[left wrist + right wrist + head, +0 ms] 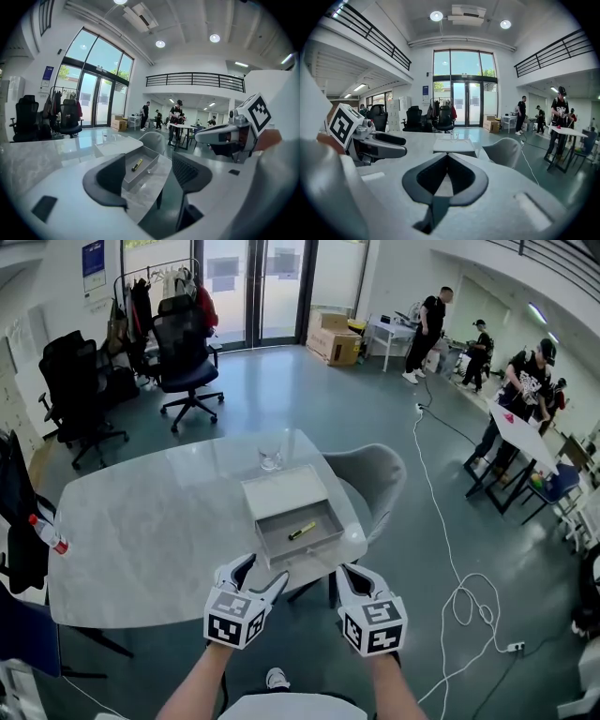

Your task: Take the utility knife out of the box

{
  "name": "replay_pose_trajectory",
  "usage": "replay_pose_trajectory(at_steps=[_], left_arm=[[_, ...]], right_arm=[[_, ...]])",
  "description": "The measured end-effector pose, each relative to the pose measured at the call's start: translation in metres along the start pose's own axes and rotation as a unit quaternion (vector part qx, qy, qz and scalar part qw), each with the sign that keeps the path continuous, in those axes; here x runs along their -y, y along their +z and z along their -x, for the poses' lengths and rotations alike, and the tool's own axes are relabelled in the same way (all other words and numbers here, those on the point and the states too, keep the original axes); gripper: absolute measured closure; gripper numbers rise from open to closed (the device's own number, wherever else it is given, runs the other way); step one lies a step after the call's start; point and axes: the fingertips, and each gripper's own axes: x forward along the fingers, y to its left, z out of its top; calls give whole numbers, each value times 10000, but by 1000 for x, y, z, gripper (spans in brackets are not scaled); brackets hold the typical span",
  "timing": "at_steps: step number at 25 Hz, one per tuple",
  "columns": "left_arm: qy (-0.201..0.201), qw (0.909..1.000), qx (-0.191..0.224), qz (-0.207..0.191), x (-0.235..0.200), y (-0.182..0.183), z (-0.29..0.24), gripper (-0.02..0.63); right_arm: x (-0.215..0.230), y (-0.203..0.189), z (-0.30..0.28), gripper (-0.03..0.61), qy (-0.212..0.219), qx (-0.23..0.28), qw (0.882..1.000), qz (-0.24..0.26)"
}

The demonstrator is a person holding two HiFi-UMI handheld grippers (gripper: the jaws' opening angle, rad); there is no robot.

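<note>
Currently: utility knife (pixel 302 531) lies inside open box (pixel 281 491) at right edge of table (pixel 141 531), untouched. Left gripper (pixel 262 570) jaws spread wide, empty, aimed at box; judged readied for pick. Right gripper (pixel 350 570) jaws closed on nothing, off table's near edge; apparently spare.

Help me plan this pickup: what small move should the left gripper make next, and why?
Probably advance the left gripper forward and down toward the utility knife. Its jaws stand open and empty, short of the box, where the knife lies loose on the bottom.
</note>
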Motion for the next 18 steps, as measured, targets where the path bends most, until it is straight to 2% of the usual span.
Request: replay_pose_trajectory(at_steps=[6, 18], left_arm=[[-48, 10000, -20, -74, -13, 6, -13, 331], [-63, 9995, -246, -186, -23, 6, -66, 331]], right_arm=[[5, 9, -14, 574, -67, 58, 10000, 17], [49, 13, -50, 574, -52, 150, 9999, -63]])
